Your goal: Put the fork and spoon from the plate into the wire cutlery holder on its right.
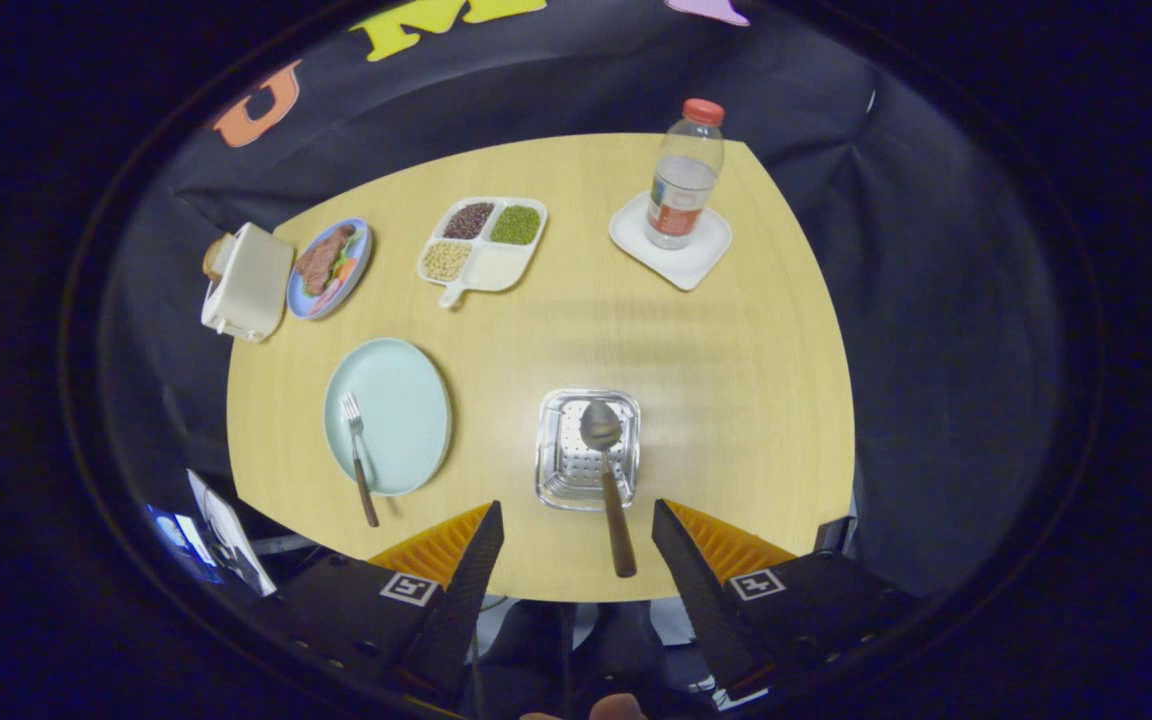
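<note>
Black cloth walls close in my booth around a pale wooden table [716, 400]. On its far side sit a toaster [246, 282], a plate of food [330, 268], a divided tray of beans [481, 245] and a water bottle [684, 175] on a white coaster [681, 262]. Nearer me, the light green plate [388, 415] carries the fork [358, 455], tines away from me, handle overhanging the rim towards me. To its right, the wire cutlery holder [588, 450] holds the spoon [608, 485], bowl inside, handle slanting back out towards me. My gripper [577, 525] hangs spread apart, holding nothing, fingers either side of that handle.
</note>
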Motion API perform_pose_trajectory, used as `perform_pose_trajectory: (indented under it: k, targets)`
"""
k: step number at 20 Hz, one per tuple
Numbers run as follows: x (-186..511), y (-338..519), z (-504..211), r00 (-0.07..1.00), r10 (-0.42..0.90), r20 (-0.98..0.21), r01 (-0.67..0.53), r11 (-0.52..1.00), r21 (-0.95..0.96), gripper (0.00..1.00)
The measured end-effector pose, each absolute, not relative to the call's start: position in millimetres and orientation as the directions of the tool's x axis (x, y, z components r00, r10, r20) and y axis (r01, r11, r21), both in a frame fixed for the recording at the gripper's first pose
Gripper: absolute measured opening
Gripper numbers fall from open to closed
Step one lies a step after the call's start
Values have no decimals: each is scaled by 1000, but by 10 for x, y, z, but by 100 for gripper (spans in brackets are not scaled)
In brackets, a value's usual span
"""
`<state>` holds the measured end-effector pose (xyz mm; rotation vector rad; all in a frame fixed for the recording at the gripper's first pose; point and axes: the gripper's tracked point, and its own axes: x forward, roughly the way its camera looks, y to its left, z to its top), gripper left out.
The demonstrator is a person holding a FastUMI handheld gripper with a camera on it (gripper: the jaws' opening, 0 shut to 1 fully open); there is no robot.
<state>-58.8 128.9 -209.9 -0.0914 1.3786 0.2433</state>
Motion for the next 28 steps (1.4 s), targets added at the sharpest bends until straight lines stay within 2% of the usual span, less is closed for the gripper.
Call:
perform_pose_trajectory:
  k: [5,14,19,28]
  targets:
    - [-832,2020,-1969,178,166,-970,-340,935,98,89]
    - [-1530,3105,-2397,79,166,-983,-469,876,110,89]
    - [-1779,3385,-2801,68,123,-990,-487,870,75,89]
    - [-1948,3482,-3417,17,62,-998,-425,904,48,89]
